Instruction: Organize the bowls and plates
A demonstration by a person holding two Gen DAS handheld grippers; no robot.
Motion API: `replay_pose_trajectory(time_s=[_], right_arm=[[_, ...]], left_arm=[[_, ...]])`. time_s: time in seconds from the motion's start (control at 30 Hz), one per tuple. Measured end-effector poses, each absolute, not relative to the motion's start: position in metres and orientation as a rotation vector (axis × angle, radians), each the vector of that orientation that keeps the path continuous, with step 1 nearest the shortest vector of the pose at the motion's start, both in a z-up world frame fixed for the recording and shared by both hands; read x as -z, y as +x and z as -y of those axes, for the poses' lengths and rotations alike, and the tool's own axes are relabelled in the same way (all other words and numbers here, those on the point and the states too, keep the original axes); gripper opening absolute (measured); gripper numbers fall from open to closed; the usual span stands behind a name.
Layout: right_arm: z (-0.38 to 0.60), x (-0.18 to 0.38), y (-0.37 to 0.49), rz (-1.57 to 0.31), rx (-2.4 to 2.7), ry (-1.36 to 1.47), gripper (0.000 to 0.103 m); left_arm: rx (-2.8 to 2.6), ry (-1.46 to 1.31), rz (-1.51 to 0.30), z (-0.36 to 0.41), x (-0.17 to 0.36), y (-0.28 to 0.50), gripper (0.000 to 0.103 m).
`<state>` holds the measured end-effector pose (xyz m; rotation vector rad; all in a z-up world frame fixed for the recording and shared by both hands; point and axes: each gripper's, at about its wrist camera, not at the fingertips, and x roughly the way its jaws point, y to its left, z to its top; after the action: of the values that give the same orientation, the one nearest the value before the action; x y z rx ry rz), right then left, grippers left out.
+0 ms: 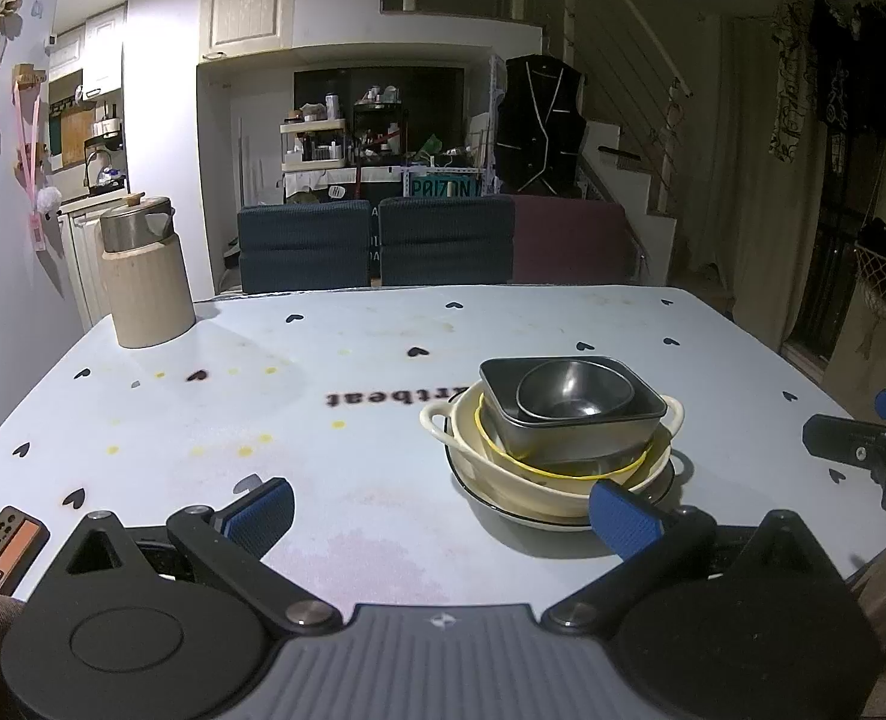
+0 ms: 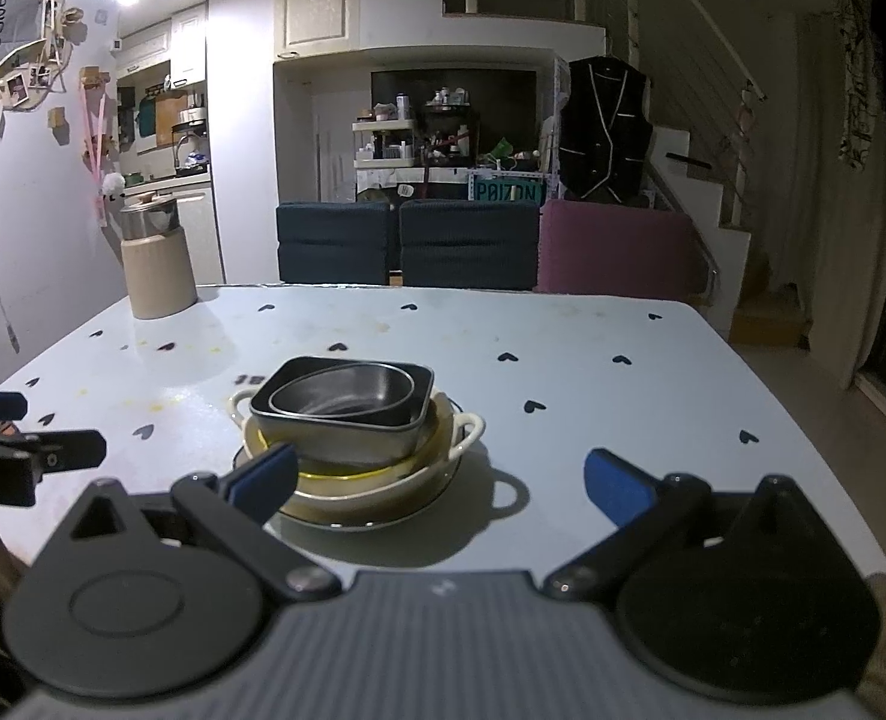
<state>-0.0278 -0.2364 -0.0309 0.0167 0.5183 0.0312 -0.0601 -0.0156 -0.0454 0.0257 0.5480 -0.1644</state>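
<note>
I hold my left gripper (image 1: 443,516) spread wide, just left of the stacked dishes (image 1: 562,420). My right gripper (image 2: 443,483) gapes too, near them on the right.

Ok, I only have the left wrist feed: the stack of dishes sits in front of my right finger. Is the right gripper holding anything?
Observer: No. The right gripper is open and empty, behind the stack.
Operator: Does the cream dish have a second handle on the far side?
Observer: Yes, the right wrist view shows a looped handle on that side, clear of the plate beneath.
Operator: Anything on the table right of the stack?
Observer: Only bare tablecloth with heart prints; the wooden canister stands far off at the back left corner.
</note>
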Motion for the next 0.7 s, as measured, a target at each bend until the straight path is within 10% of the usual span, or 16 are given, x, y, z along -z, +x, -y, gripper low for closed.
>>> replay_pose_trajectory(time_s=[0.7], right_arm=[[0.2345, 0.0314, -0.0285, -0.519, -0.030, 0.018, 0.102]], left_arm=[[0.166, 0.025, -0.547, 0.0169, 0.0450, -0.0605, 0.103]])
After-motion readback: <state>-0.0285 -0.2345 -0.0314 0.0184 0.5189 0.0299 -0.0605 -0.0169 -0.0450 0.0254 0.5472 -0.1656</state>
